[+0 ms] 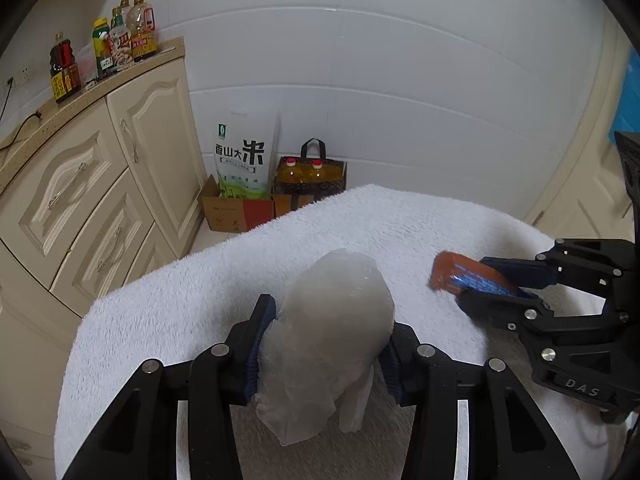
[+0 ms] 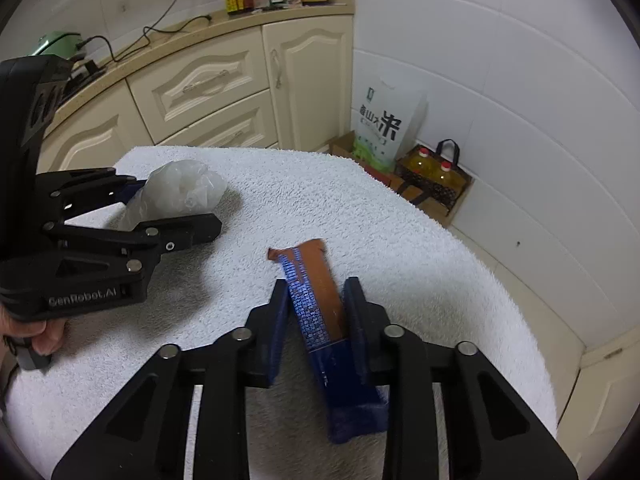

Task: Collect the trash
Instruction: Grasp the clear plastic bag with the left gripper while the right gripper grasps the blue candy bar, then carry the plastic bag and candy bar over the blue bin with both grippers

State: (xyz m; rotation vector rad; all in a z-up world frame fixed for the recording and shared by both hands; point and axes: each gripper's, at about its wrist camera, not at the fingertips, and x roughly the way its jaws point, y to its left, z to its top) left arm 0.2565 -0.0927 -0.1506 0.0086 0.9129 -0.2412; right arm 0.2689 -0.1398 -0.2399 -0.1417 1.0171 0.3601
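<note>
On fluffy white towel (image 1: 224, 292) | left gripper (image 1: 326, 344) pinching crumpled translucent plastic bag (image 1: 332, 320) | right gripper (image 2: 316, 320) pinching flat orange-blue wrapper (image 2: 312, 284)

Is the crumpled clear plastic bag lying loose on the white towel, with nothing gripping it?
No, the left gripper's fingers press on the plastic bag from both sides above the towel.
</note>
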